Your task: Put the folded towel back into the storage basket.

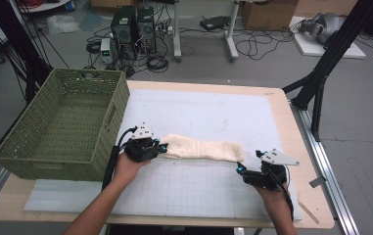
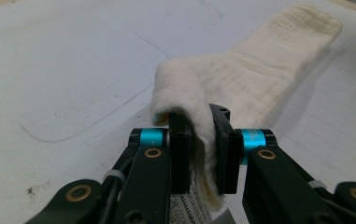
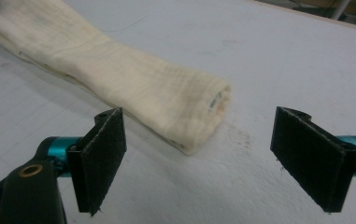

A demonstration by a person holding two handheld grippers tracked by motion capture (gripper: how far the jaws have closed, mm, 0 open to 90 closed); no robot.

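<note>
- High view: we see the folded cream towel (image 1: 201,148) lying across the middle of the white mat (image 1: 213,112) on the bench (image 1: 291,147). Our left tool (image 1: 160,145) sits at the towel's left end; the right tool (image 1: 241,170) rests just beside its right end. The green basket (image 1: 61,125) stands empty at the bench's left edge.
- Left gripper view: the left tool (image 2: 198,140) is clamped on the towel (image 2: 259,70), with a bunched corner pinched between the jaws and lifted slightly off the mat (image 2: 63,70).
- Right gripper view: the right tool (image 3: 199,154) stands wide apart, holding nothing; the towel's (image 3: 119,79) near end lies between and ahead of the jaws, not yet gripped.
- Judgement: folding looks done and one end is secured. What is left is the second grasp, then probably a lift toward the basket.
</note>
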